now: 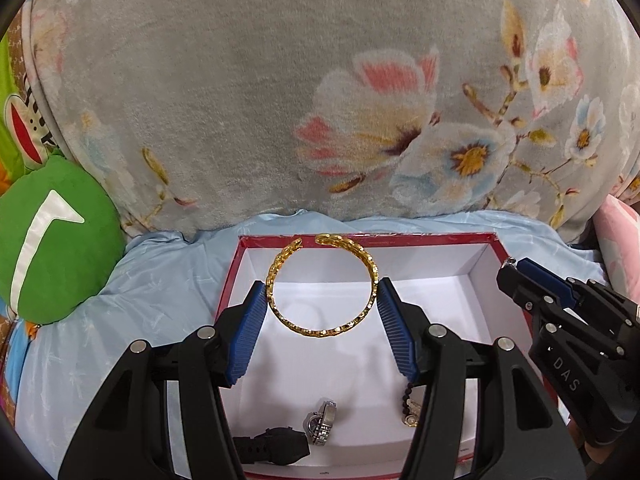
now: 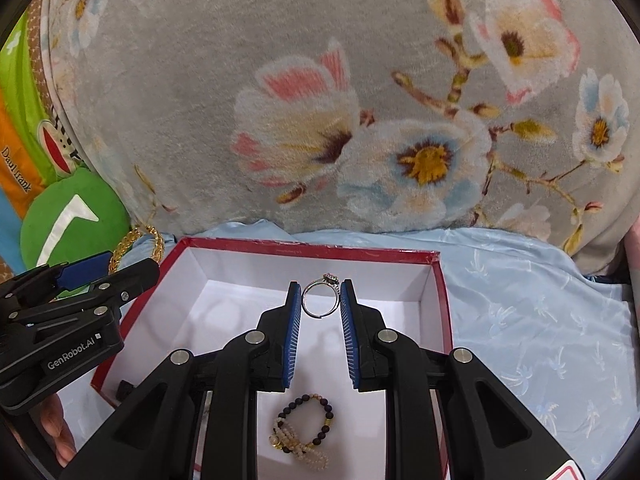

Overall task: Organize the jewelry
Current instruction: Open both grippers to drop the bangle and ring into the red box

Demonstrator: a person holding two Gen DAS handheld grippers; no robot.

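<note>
My left gripper [image 1: 322, 294] is shut on a gold open bangle [image 1: 320, 327] and holds it above the red box [image 1: 360, 239] with a white inside. My right gripper [image 2: 320, 300] is shut on a silver ring [image 2: 320, 284] with a stone on top, held above the same box [image 2: 304, 249]. A silver watch [image 1: 322, 422], a black watch [image 1: 276, 444] and a beaded bracelet [image 2: 302, 428] lie on the box floor. The bangle also shows at the left in the right wrist view [image 2: 136, 246]. The right gripper shows in the left wrist view [image 1: 532, 276].
The box sits on a light blue sheet [image 2: 520, 300]. A grey floral blanket [image 1: 280, 100] rises right behind it. A green plush toy [image 1: 52, 240] lies to the left. A pink cloth [image 1: 616, 232] is at the right edge.
</note>
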